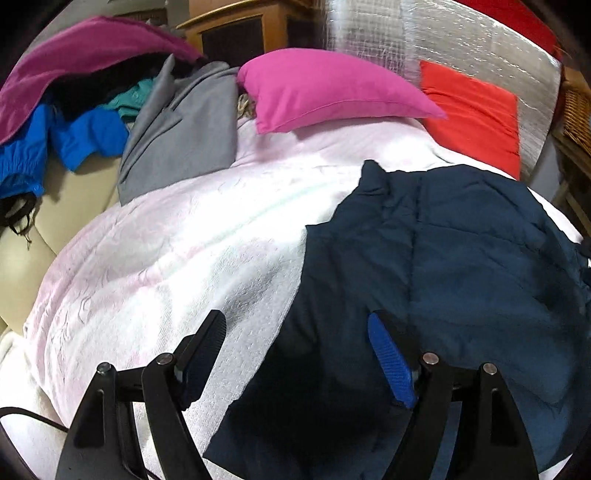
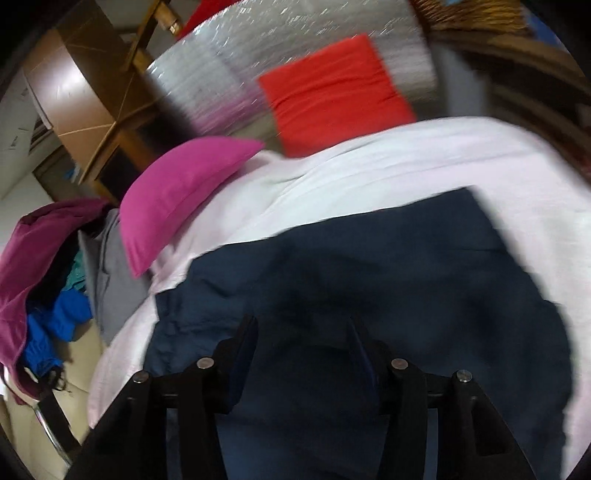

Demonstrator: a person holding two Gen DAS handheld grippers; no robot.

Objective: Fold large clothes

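navy garment flat on white bedspread, long axis toward the pillows, both hand-held grippers spread, empty

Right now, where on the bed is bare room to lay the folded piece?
Bare white bedspread lies between the navy garment, the gray cloth and the pink pillow. The clothes pile on the left and the red cushion corner are crowded.

Upper part of the frame: a silver quilted foil panel stands behind the bed's white cover. Upper centre: a wooden cabinet with dark panels. Far right: wicker furniture. Lower left: a cream upholstered seat.
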